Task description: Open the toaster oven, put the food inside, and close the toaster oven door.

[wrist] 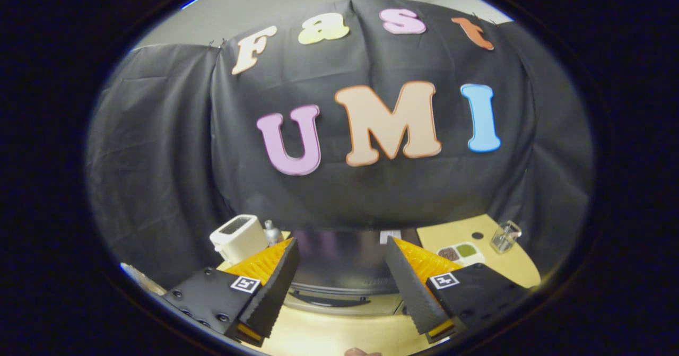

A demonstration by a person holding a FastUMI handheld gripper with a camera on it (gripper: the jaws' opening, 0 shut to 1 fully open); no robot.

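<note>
The toaster oven (345,263) sits on the tan table just ahead of my fingers, seen from above: its dark glossy top shows between them, with the top edge of its front and a dark handle (331,298) lower down. My gripper (342,255) is open, its two fingers spread wide to either side of the oven top, with nothing between them. I cannot make out the food from here.
A white pop-up toaster (238,236) and a small silvery bottle (272,232) stand beyond the left finger. Beyond the right finger lie a small white dish with dark and green portions (460,252) and a clear glass (505,236) on the table (498,271).
</note>
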